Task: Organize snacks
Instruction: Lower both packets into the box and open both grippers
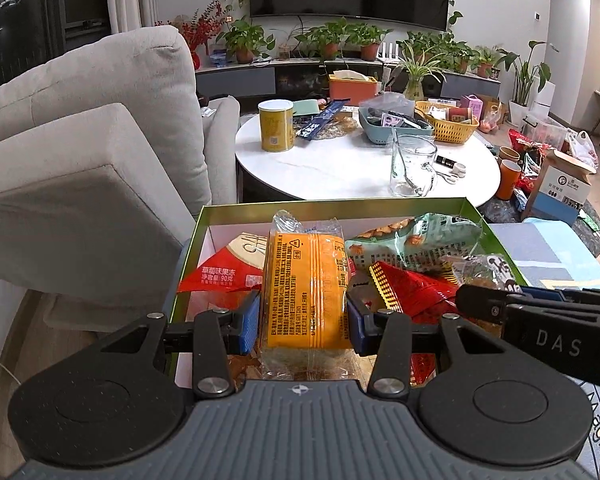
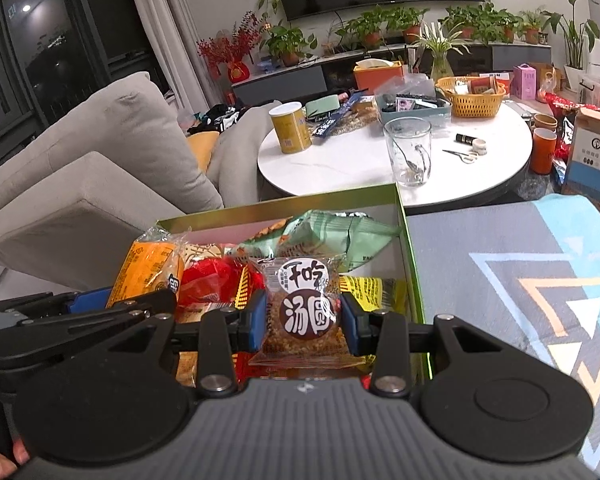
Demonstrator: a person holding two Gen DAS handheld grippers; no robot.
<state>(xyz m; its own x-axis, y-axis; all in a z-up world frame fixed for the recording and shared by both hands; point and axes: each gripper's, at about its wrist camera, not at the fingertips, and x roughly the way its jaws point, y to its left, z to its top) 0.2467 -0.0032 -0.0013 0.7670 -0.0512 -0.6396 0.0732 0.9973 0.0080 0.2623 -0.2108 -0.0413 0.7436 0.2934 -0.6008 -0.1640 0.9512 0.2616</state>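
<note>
A green box (image 1: 332,202) holds several snack packs. My left gripper (image 1: 303,320) is shut on an orange cracker pack (image 1: 306,292) and holds it over the box's left half. My right gripper (image 2: 303,322) is shut on a small clear packet with a brown round label (image 2: 306,312), over the box's right part (image 2: 412,264). The orange pack (image 2: 148,272) and the left gripper (image 2: 100,308) show at the left of the right wrist view. The right gripper's body (image 1: 540,320) shows at the right of the left wrist view. A red jelly pack (image 1: 220,268), a green bag (image 1: 420,240) and a red bag (image 1: 412,284) lie in the box.
A grey sofa (image 1: 80,152) stands left of the box. A patterned blue-grey cloth (image 2: 520,280) lies right of it. Beyond is a round white table (image 1: 340,160) with a yellow can (image 1: 275,125), a glass mug (image 1: 413,164), baskets (image 1: 448,122) and small items.
</note>
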